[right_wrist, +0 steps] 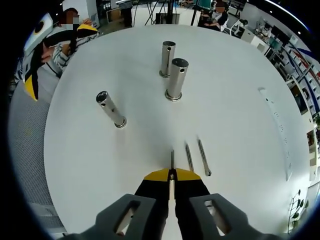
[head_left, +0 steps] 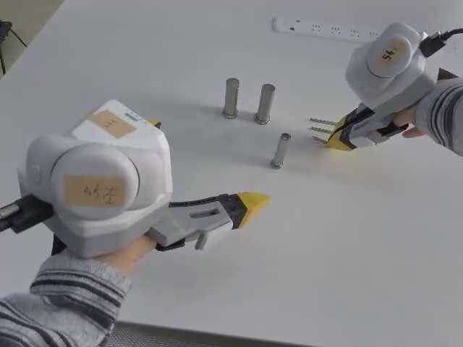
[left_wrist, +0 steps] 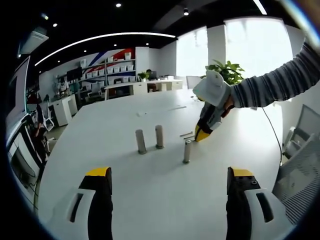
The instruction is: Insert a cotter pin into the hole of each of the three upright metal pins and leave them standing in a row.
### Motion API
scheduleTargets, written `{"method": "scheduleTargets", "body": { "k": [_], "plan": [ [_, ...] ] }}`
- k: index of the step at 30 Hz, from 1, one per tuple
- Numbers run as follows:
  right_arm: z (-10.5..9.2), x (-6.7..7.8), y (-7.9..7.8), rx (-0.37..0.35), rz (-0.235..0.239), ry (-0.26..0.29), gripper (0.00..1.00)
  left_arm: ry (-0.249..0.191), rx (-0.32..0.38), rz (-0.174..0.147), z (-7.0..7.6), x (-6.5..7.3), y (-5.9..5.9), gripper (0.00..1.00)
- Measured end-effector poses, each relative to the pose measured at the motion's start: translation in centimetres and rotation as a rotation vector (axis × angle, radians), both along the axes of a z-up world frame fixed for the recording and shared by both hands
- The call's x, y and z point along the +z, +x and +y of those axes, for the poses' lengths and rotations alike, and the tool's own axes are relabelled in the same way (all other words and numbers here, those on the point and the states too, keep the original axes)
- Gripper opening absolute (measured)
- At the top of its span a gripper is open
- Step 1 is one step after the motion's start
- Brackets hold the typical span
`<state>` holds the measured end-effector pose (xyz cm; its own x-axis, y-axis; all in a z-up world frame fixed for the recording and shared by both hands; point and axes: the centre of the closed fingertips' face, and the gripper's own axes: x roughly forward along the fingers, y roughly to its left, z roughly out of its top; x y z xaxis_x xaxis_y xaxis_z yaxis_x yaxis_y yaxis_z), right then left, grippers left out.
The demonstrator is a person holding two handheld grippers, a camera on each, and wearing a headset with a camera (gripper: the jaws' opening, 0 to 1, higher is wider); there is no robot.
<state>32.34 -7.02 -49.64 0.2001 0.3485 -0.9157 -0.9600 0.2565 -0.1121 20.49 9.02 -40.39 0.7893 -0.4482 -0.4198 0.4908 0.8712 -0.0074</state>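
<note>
Three upright metal pins stand on the white table (head_left: 217,43): two side by side at the back (head_left: 231,97) (head_left: 265,103) and a shorter one (head_left: 281,150) nearer and to the right. Three thin cotter pins (head_left: 321,127) lie flat to its right. My right gripper (right_wrist: 172,173) is shut on the leftmost cotter pin (right_wrist: 172,159), which rests on the table; the other two (right_wrist: 189,157) (right_wrist: 203,157) lie free beside it. My left gripper (left_wrist: 170,173) hovers open well short of the metal pins (left_wrist: 159,136), its yellow fingertip (head_left: 253,201) low over the table.
A white power strip (head_left: 325,30) lies along the table's far edge. The front and left of the table (head_left: 347,275) are bare. Office desks and shelves stand in the background of the left gripper view.
</note>
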Motion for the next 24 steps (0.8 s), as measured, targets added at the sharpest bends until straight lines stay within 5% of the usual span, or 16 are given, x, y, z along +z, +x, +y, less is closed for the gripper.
{"method": "scheduleTargets", "body": {
  "k": [14, 24],
  "plan": [
    [0.9, 3.9, -1.0, 0.004, -0.178, 0.181, 0.00, 0.031, -0.050, -0.002, -1.0, 0.7, 0.0, 0.79],
    [3.2, 8.1, -4.8, 0.095, -0.310, 0.267, 0.00, 0.001, -0.095, 0.034, -2.5, 1.1, 0.6, 0.66]
  ]
}}
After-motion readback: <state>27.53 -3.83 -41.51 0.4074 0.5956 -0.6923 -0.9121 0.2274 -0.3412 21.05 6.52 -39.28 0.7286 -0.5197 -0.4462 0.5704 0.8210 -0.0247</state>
